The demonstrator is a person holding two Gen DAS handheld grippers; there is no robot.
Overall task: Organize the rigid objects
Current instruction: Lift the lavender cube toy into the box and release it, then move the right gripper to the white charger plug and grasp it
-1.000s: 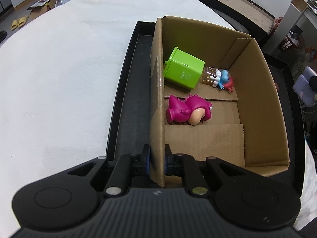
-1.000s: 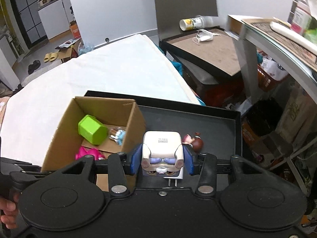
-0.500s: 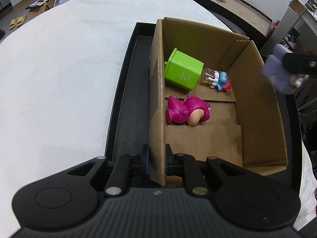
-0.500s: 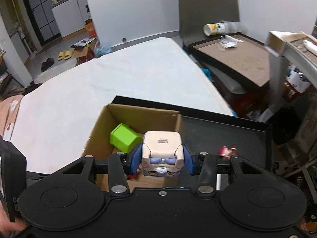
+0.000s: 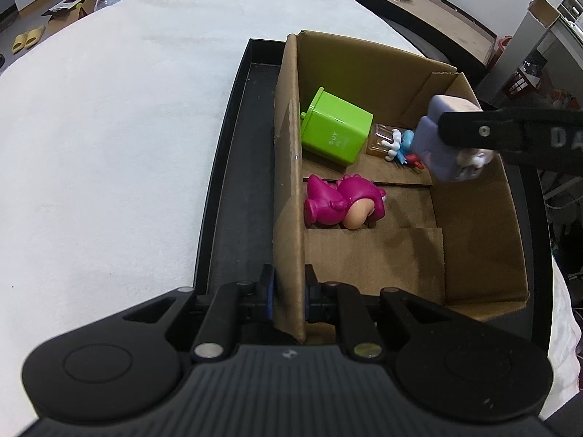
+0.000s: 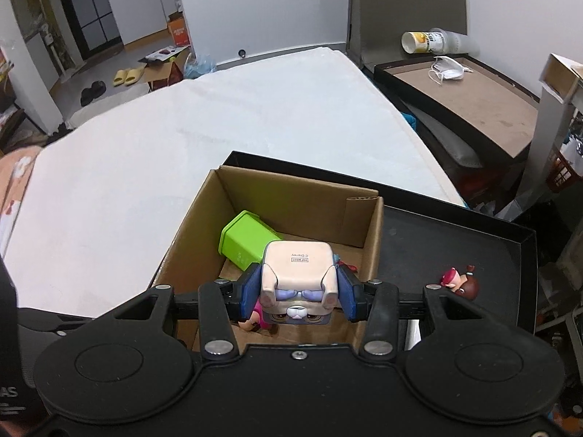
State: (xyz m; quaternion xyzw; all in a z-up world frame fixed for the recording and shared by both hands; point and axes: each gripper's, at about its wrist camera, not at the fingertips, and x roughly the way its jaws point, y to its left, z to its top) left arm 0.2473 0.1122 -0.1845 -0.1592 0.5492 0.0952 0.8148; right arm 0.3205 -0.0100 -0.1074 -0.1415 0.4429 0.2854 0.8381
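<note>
My left gripper (image 5: 288, 296) is shut on the near left wall of the cardboard box (image 5: 288, 167), which sits in a black tray (image 5: 233, 167). Inside lie a green cube container (image 5: 335, 133), a pink dinosaur figure (image 5: 340, 200) and a small blue figure (image 5: 402, 145). My right gripper (image 6: 298, 291) is shut on a cream and purple cube toy (image 6: 297, 276), held above the box's right side; it shows in the left wrist view too (image 5: 442, 138). A red-haired figurine (image 6: 459, 284) lies in the tray to the right of the box.
The tray rests on a white cloth-covered table (image 5: 109, 145). A second black tray with a brown base (image 6: 470, 94) holds a face mask and a tipped cup at the back right. Clutter and shelving stand to the right.
My right gripper has carried the cube toy leftward from over the tray to over the box interior. The left gripper has kept its hold on the box wall.
</note>
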